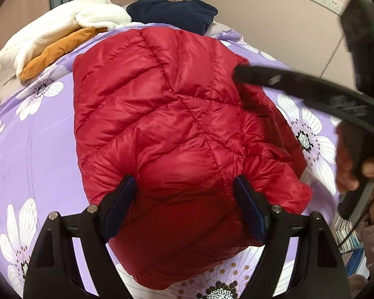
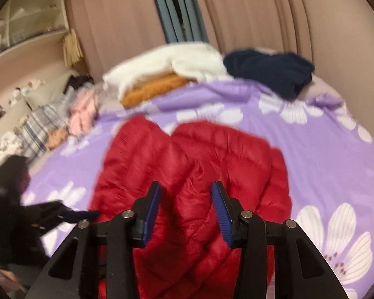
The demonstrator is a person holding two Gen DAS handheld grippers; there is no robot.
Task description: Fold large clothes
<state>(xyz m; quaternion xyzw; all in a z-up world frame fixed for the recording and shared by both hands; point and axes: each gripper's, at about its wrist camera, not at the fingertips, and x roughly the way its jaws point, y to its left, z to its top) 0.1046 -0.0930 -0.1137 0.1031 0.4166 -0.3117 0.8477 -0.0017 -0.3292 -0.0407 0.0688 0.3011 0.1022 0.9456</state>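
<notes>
No brand, label or writing can be read on anything. Motion blur smears the right wrist view, and the right gripper (image 1: 239, 73) shows in the left view only as a dark streak. A red quilted puffer jacket (image 1: 177, 124), glossy and folded into a bundle, lies mid-bed on the lilac flowered cover (image 1: 37, 144). Left gripper (image 1: 184, 186) jaws stand apart over its near edge; right gripper jaws also stand apart above it. White, ochre and navy clothes (image 1: 172, 12) sit along the bed's far edge.
</notes>
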